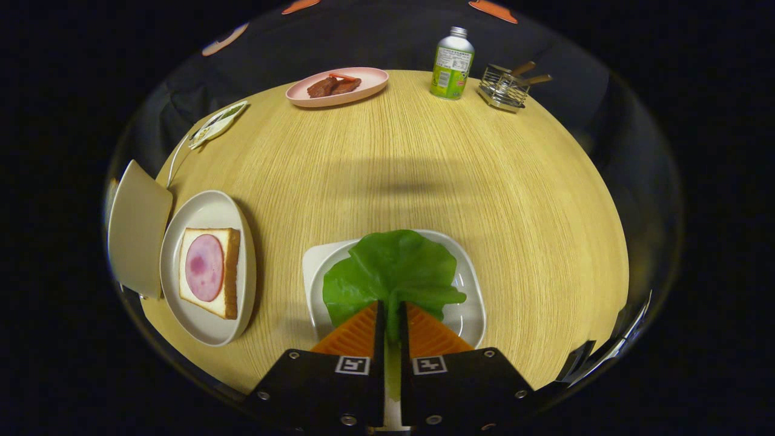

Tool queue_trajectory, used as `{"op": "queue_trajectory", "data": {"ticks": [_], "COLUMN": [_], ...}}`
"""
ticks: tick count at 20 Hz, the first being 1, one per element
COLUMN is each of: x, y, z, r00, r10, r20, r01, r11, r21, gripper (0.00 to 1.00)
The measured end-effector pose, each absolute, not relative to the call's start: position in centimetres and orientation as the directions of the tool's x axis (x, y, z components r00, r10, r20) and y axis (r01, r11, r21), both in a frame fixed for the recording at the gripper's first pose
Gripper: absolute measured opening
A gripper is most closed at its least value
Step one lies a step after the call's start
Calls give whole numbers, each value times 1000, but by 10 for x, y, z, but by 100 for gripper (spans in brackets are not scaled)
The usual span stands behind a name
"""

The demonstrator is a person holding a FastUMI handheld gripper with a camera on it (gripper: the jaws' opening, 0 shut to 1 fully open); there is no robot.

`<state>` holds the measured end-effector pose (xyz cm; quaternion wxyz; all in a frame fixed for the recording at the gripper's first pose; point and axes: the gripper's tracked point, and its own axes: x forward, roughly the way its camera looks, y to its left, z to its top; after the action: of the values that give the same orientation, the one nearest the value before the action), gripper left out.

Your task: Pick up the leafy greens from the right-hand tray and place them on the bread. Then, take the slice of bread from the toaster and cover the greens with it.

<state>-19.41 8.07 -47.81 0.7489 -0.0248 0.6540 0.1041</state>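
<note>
Gripper (392,315): orange fingers (357,333) nearly pressed together, pinching the stem of the leafy greens (390,269) in the narrow gap between them. Both pads sit against the stem.

Greens: one broad green leaf, fanned out just ahead of the fingertips over the right-hand tray (469,303), a white squarish plate with rounded corners. Can't tell whether the leaf rests on the tray or is lifted off it. Nothing else visible in that tray.

Left of the fingers: round white plate (209,206) holding one slice of bread (229,272), with a round pink slice of ham (204,267) lying flat on top. Bread uncovered, no greens on it.

Just beyond that plate to the left: a beige flat-sided appliance (138,227), seen at the table edge; contents not visible.

Far side of the wooden table (424,181): pink oval plate (363,88) with dark brown meat pieces (332,86) and something orange-red behind them. Right of it, a green and white bottle (452,63), upright, capped. Further right, a small wire rack (502,88) holding wooden-handled utensils (530,72), tilted. A flat green-white packet (217,124) lies near the table's left edge.
</note>
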Motion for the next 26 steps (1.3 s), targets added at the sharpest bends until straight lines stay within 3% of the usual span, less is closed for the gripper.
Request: {"op": "queue_trajectory", "data": {"ticks": [2,5,10,16,26], "x": [-196,-182,-165,-163,-194], "y": [83,92,109,161,269], "z": [-476,-455,-416,-371,-350], "r00": [90,128,187,192,84], "r10": [167,244,313,433,581], "r20": [-982,-961,-931,-881,-809], "r01": [-134,-67,-57,-151,-367], "r11": [979,969,950,900,773], "r21": [154,237,307,410,517], "gripper": [3,1,1,1,2]}}
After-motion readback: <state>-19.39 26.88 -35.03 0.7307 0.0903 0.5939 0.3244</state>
